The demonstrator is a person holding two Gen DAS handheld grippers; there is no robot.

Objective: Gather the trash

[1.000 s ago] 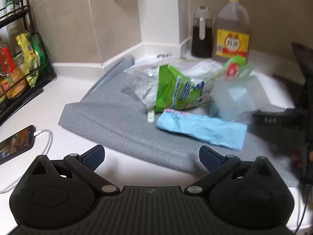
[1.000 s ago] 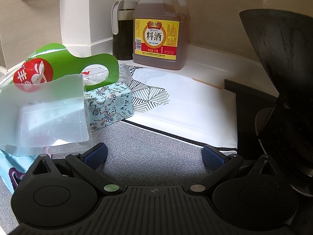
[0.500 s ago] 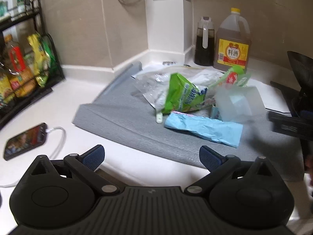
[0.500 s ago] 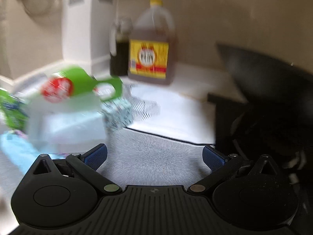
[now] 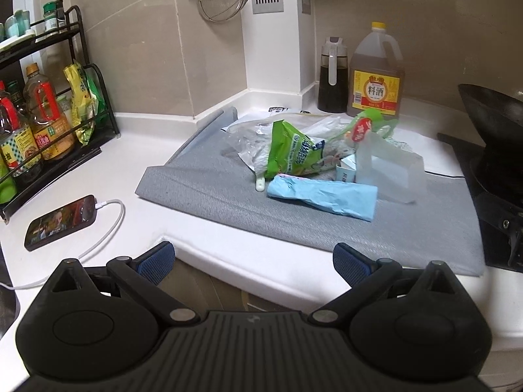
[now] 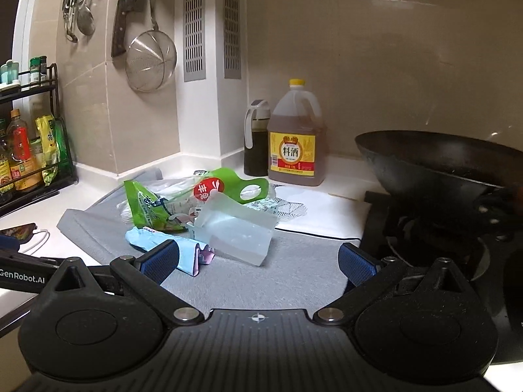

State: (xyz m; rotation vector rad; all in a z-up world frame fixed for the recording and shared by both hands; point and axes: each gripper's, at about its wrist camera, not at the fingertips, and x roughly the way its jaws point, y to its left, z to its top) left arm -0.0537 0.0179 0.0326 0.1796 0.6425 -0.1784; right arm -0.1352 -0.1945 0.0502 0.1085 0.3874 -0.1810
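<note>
A white kitchen desk (image 5: 137,170) carries a grey mat (image 5: 212,189) in a tiled corner. From the left wrist we see the trash heaped on the mat: a green snack bag (image 5: 291,153), a crumpled blue wrapper (image 5: 322,196) in front of it, and a translucent plastic container (image 5: 389,170) to the right. A phone (image 5: 60,217) lies charging on the left. Our left gripper (image 5: 253,259) hangs spread and empty over the desk edge.

From the right wrist we see the same heap (image 6: 199,209) beside a black wok (image 6: 434,170). Our right gripper (image 6: 258,261) is spread wide, holding nothing, short of the container (image 6: 238,232).
</note>
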